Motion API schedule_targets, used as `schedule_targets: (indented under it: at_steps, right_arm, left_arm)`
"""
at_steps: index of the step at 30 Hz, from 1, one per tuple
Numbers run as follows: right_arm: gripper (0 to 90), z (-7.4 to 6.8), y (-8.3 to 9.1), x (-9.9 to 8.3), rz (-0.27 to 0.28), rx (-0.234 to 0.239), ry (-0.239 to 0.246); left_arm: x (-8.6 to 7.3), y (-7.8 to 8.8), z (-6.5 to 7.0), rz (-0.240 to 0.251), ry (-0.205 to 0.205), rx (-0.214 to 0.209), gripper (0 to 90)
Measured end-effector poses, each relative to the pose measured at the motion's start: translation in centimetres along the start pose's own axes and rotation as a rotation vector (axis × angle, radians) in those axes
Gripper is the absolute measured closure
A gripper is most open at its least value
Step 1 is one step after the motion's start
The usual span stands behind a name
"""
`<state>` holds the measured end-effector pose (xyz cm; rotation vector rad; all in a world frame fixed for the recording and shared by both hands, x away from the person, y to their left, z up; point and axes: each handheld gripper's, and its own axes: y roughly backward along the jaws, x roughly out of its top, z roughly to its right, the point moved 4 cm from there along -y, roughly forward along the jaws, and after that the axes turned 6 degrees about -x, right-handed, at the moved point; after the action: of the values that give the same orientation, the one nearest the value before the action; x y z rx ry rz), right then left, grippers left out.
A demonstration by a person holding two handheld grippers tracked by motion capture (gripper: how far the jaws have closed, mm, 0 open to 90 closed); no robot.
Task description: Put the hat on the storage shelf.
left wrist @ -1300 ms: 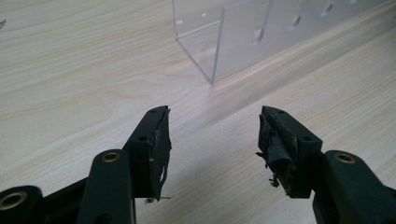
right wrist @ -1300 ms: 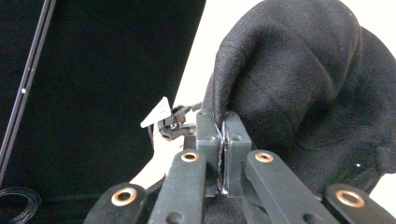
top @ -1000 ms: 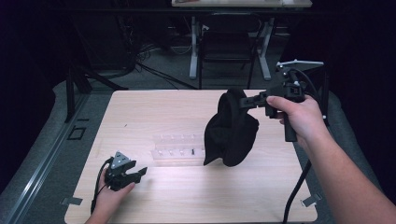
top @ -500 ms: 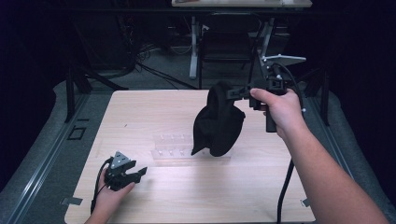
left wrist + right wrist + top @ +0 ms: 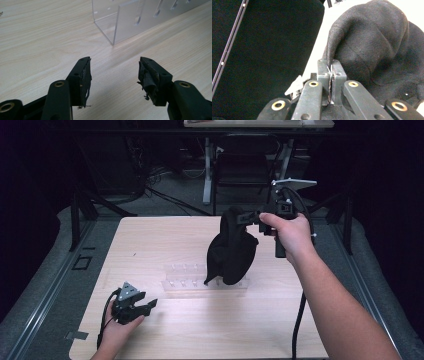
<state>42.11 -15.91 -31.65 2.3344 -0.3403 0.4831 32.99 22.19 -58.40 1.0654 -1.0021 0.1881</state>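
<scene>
the left gripper (image 5: 134,304) rests low on the near left part of the wooden table (image 5: 150,245), held in the person's left hand (image 5: 116,330), with its jaws spread apart and nothing between them; in the left gripper view the pads (image 5: 83,77) look frayed and the bare wood lies between them. just beyond it stands a clear acrylic rack (image 5: 200,281) with a row of slots, one corner of it close ahead in the left gripper view (image 5: 117,22). over the right end of that rack hangs a black cloth cap (image 5: 231,251), lifted off the table so that its lower edge dangles at about the rack's level; whether it touches the rack cannot be told. the right gripper (image 5: 250,217), in the person's right hand (image 5: 290,232), is clenched on a thin fold at the cap's upper edge, and the right gripper view shows the jaws pressed tight together with the fabric (image 5: 372,40) bulging away to the right. the cap looks light and quite limp, sagging under its own weight, so it would probably swing and fold when moved; a doubled edge or seam seems the surest place to pinch it, since a single layer could slip out.
</scene>
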Motion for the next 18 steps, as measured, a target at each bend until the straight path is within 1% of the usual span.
schedule_targets:
  at_steps: [4,9,10,11,13,15,16,17,18]
  right_arm:
    - [88.0,0.4,-0.4,0.1,-0.008,-0.004,-0.003]
    - [87.9,0.5,-0.7,0.0,-0.014,-0.017,0.005]
    - [87.9,0.4,-0.9,-0.1,-0.019,-0.01,0.009]
    - [87.9,0.3,-1.0,-0.1,-0.02,-0.003,0.007]
    - [87.9,0.2,-1.1,-0.2,-0.023,0.003,0.008]
    - [87.9,0.0,-1.4,-0.3,-0.032,0.017,0.011]
    - [87.8,-0.2,-1.7,-0.4,-0.034,0.035,0.009]
    - [87.8,-0.2,-1.7,-0.4,-0.034,0.035,0.009]
    - [87.8,-0.2,-1.8,-0.4,-0.033,0.04,0.01]
  left_arm:
    - [0.0,0.1,0.0,-0.011,-0.005,-0.003,43.8]
    - [0.0,0.0,0.1,-0.001,-0.009,0.0,43.8]
    - [0.1,0.0,0.3,0.003,-0.008,0.0,43.8]
    - [0.1,0.0,0.3,-0.002,-0.02,0.001,43.8]
    - [0.2,0.0,0.4,-0.004,-0.021,0.001,43.9]
    - [0.4,0.1,0.5,0.01,-0.022,-0.001,43.9]
    - [0.5,0.2,0.6,0.009,-0.023,-0.006,44.0]
    - [0.5,0.2,0.6,0.009,-0.023,-0.006,44.1]
    - [0.6,0.2,0.7,0.022,-0.022,-0.008,44.1]
